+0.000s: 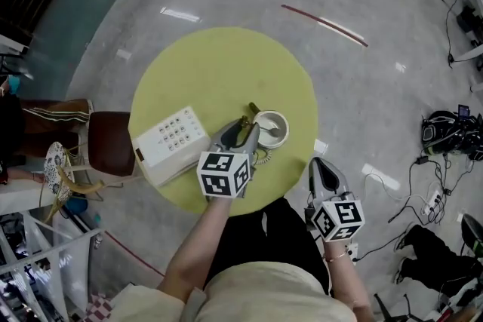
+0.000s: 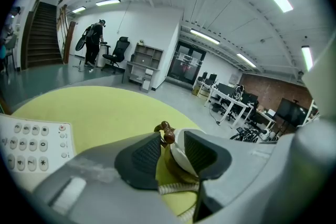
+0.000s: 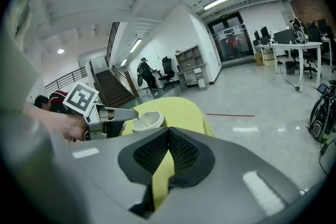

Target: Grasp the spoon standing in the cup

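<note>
A white cup (image 1: 282, 120) stands on the round yellow table (image 1: 219, 64), with a spoon (image 1: 272, 133) leaning in it. My left gripper (image 1: 245, 128) reaches over the table to the cup's left side. In the left gripper view its jaws (image 2: 172, 139) stand wide, the spoon's brown carved handle tip (image 2: 167, 132) is between the pads untouched, and the cup (image 2: 178, 155) is just behind. My right gripper (image 1: 318, 164) hangs off the table's near right edge, jaws (image 3: 168, 131) shut and empty. From the right gripper view the cup (image 3: 148, 120) and the left gripper (image 3: 113, 115) are visible.
A white keypad phone (image 1: 170, 143) lies on the table left of my left gripper, and its coiled cord (image 1: 262, 157) runs under the jaws. A brown chair (image 1: 109, 143) stands at the table's left. Cables and bags (image 1: 445, 136) lie on the floor at right.
</note>
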{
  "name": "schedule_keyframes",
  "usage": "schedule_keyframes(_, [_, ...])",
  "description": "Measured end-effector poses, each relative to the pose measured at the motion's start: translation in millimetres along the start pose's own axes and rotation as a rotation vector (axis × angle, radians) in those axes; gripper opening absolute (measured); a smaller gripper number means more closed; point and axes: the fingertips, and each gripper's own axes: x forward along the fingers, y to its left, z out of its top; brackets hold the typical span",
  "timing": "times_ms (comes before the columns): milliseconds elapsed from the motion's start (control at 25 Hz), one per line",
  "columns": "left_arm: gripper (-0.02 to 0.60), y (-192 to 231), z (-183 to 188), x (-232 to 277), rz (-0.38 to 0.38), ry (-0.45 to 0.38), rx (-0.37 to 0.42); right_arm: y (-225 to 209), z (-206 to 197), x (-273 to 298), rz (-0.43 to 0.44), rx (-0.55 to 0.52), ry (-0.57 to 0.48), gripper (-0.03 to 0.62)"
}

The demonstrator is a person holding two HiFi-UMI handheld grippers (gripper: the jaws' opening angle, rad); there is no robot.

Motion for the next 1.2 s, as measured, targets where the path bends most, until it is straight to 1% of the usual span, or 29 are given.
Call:
schedule_keyframes(80, [0.139, 1, 0, 0, 0.013, -0.002, 0.008, 3, -2, 3, 0.012, -0.002, 0.007, -0.002])
schedule_keyframes(240, [0.098, 3, 2, -1, 0.036, -0.008, 0.007, 9, -4, 9, 0.039, -0.020, 0.027, -0.002])
schedule_keyframes(360, [0.078, 1, 1, -3, 0.041, -0.011, 0.010, 12, -6, 10, 0.049, -0.030, 0.037, -0.002])
schedule_keyframes(520, [0.070, 0, 3, -5, 0.040, -0.022, 0.011, 16, -8, 13, 0.058, -0.038, 0.044, -0.002])
schedule_keyframes(680, [0.052, -4, 11, -9, 0.032, -0.050, 0.008, 20, -8, 10, 0.059, -0.043, 0.043, -0.002])
schedule_keyframes(1200, [0.048, -30, 40, -43, -0.005, -0.143, 0.068, 26, 6, -6, 0.062, -0.070, -0.008, -0.002])
